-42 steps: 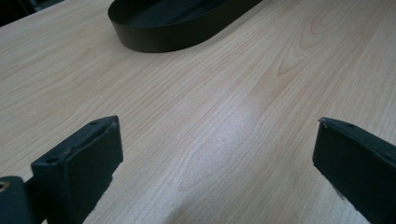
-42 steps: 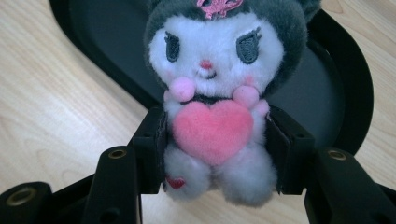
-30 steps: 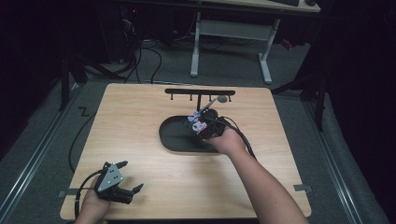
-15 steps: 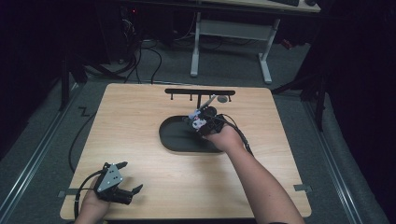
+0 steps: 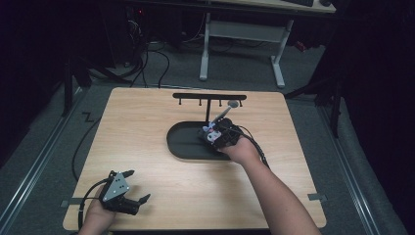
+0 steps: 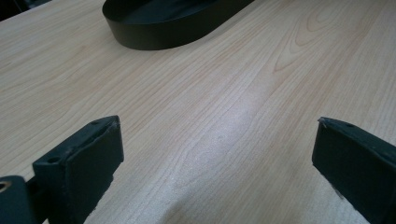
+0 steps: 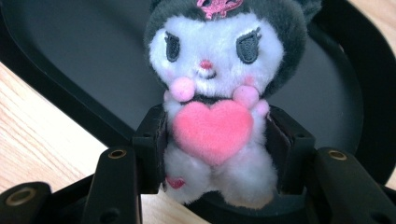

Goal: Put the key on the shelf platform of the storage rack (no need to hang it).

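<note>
Black-and-white plush doll (image 7: 217, 112) with pink heart on chest, clamped at the body between both jaws of right gripper (image 7: 217, 154) — pads pressed into the fur on either side, jaws drawn in tight on it. Held upright, facing the right gripper view, above the black oval tray (image 7: 70, 56), near its rim on the person's side. Seen from high view: right gripper (image 5: 215, 134) over the tray's (image 5: 183, 142) right end, beneath a black hook rack (image 5: 209, 97) rising from the tray. Left gripper (image 5: 132, 188) at near-left corner of wooden table (image 5: 147, 117), well apart from tray — jaws spread wide, nothing between them, bare wood (image 6: 224, 121) underneath.
</note>
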`<state>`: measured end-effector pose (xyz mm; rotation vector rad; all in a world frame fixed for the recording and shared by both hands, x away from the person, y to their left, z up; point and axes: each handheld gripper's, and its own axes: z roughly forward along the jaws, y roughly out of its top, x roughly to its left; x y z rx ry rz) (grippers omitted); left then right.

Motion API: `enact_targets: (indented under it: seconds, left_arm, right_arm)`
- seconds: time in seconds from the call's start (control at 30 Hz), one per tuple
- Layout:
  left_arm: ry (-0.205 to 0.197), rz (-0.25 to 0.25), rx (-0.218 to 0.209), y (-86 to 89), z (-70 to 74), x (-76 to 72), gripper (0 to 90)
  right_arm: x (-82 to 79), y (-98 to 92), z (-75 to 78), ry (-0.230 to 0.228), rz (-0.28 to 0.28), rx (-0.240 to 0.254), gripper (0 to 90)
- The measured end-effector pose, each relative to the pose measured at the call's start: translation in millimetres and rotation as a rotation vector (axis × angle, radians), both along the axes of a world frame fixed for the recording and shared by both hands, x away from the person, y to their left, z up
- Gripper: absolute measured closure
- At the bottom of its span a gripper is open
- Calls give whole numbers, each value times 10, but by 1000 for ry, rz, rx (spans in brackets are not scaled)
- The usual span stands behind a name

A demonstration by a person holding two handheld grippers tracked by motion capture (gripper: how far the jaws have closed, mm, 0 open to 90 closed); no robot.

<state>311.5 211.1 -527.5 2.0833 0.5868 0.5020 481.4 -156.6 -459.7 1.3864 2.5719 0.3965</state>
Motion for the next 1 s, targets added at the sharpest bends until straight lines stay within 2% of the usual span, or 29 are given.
enact_targets:
  seconds: [0.17,0.27,0.53,0.57,0.67,0.77,0.9,1.0]
  left_arm:
    - [3,-3,3,-8,-4,5,27]
    - [4,-3,2,-15,-5,12,29]
    - [6,-6,8,-20,-10,14,39]
    - [5,-5,8,-16,-9,12,39]
    - [3,-5,5,-10,-6,8,41]
    - [3,-3,4,-8,-7,14,42]
    - [2,-3,2,-15,-8,19,42]
    - [5,-4,7,-17,-10,18,42]
  right_arm:
    - [-46,-69,-33,21,-3,-11,473]
    - [-46,-97,-49,18,-1,-10,472]
    - [-34,-70,-134,35,-10,-17,464]
    - [-23,-68,-143,28,0,-17,462]
    - [-6,-49,-155,27,-16,-11,454]
    - [4,-27,-171,22,-13,-13,419]
    - [8,-5,-184,20,-11,-9,318]
    - [-9,4,-158,10,-9,-7,311]
